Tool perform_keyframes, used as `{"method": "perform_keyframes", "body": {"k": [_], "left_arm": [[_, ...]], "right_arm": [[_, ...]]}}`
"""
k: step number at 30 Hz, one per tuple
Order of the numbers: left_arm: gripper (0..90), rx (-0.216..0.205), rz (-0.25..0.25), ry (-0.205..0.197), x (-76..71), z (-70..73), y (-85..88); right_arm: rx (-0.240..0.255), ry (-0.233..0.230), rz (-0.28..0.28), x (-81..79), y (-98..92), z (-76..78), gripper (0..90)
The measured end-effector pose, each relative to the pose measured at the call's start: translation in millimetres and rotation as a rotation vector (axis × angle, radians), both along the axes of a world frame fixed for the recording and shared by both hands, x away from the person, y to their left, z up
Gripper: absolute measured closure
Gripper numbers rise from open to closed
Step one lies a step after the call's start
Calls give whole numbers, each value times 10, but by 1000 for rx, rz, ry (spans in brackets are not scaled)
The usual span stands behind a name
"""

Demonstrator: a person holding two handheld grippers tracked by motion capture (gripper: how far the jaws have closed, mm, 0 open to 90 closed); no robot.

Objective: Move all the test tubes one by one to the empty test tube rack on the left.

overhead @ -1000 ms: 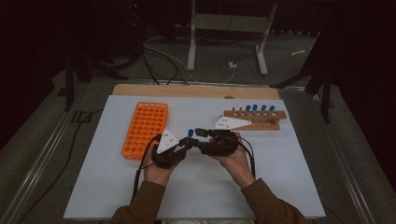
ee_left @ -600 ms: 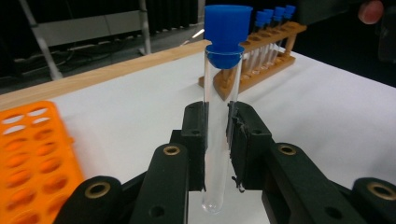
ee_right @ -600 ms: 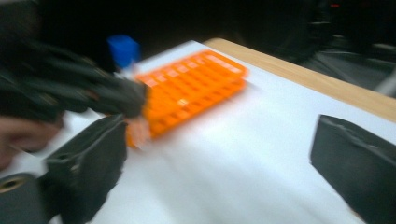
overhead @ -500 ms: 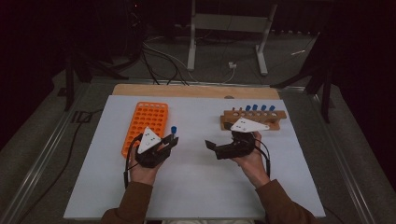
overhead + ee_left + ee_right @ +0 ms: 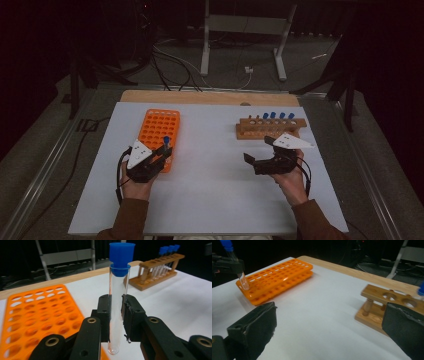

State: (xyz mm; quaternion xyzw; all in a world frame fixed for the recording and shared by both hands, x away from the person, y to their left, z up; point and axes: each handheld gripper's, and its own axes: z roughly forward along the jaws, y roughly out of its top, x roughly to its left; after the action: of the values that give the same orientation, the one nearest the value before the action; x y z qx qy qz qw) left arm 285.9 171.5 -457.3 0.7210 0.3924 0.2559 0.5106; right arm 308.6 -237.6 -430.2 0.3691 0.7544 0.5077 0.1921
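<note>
left gripper (image 5: 116,315): jaws clenched on a clear test tube (image 5: 117,305) with a blue cap (image 5: 121,255). the pads press the glass from both sides at about mid-length; the tube stands upright, cap above the jaws, rounded bottom just below them. in the high view this gripper (image 5: 162,150) sits over the near right corner of the orange rack (image 5: 159,131), the tube's cap (image 5: 166,140) above the rack's near rows. in the right gripper view the tube's lower end (image 5: 244,281) hangs just above the near end of the rack (image 5: 277,277); whether it touches the rack, cannot tell.

right gripper (image 5: 329,325): released, jaws spread wide with nothing between them; they have just been opening. in the high view it (image 5: 257,152) lies low over the white table top (image 5: 210,190), just in front of the wooden rack (image 5: 270,131) and not touching it.

orange rack: flat on the left half of the white surface, long side running away from the person, many round wells, the visible ones empty.

wooden rack: on the right half, near the far edge, well apart from the orange rack. four blue-capped tubes (image 5: 278,116) stand in its right-hand holes; the left-hand holes are open.

person's hands: left hand (image 5: 135,182) and right hand (image 5: 290,180) come in from the near edge, brown sleeves at the wrists.
</note>
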Motion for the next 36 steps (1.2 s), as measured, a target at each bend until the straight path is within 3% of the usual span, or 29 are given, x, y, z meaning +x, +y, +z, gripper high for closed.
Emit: {"method": "perform_keyframes", "body": {"k": [6,12,24,32,36], "left_arm": [[778,-12,38,0,-5,-100,97],[778,-21,43,19,3,-183,118],[776,-29,62,11,30,-225,131],[776,98,42,63,42,-338,68],[777,137,36,89,34,-367,51]], "right_arm": [[24,1,-26,-73,-150,-22,0],[42,-2,-34,-122,-218,-41,0],[50,24,-39,-158,-262,-153,0],[55,26,-39,-166,-269,-156,0],[56,28,-39,-177,-278,-165,0]]}}
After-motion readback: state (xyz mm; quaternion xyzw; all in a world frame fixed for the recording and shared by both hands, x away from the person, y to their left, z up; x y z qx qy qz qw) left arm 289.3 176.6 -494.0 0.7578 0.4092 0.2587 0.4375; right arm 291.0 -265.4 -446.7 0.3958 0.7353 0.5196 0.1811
